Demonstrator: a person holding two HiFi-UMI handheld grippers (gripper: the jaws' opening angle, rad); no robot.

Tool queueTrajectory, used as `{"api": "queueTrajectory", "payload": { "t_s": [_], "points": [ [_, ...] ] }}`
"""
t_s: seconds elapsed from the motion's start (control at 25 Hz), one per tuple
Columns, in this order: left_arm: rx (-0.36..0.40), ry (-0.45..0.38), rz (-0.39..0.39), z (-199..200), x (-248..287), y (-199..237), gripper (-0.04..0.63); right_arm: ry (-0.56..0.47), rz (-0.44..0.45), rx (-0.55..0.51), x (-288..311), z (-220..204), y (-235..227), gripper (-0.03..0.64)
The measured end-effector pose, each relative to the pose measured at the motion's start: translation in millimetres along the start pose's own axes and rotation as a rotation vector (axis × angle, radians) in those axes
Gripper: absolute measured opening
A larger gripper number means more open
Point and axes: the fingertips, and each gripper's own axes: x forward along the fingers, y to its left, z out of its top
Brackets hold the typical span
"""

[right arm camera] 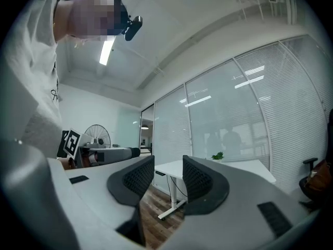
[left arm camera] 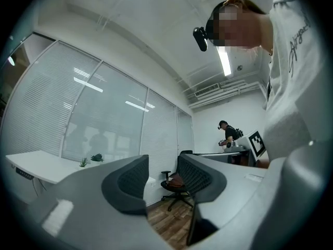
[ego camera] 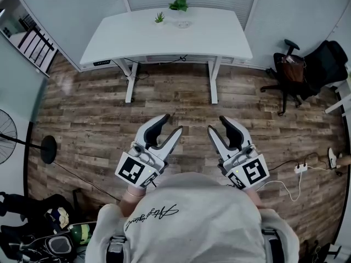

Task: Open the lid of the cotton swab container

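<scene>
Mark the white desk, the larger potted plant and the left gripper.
white desk (ego camera: 208,34), head view, bare tabletop.
larger potted plant (ego camera: 179,4), head view, leaves.
left gripper (ego camera: 173,122), head view, midway between fingertips.

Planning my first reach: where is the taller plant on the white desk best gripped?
Probably at the clear base under the taller plant, coming level from the near edge of the white desk. Foliage spreads over the top, and the base's sides look bare. Its exact shape is too small to tell.

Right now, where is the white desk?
Head view, top centre: the white desk stands on the wood floor, small plants at its far edge.
</scene>
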Motion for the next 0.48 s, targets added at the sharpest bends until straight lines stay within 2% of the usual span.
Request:
{"api": "queueTrajectory", "payload": {
  "t_s": [0.16,0.48],
  "points": [
    [-0.017,-0.004,0.018,0.5,0.9,3.0,0.239,0.000,-0.028,0.012,-1.7,-1.6,-7.2,0.245],
    [-0.029,-0.003,0.034,-1.1,0.4,5.7,0.325,0.001,-0.056,0.040,-5.1,-2.4,-14.0,0.293]
  ]
}}
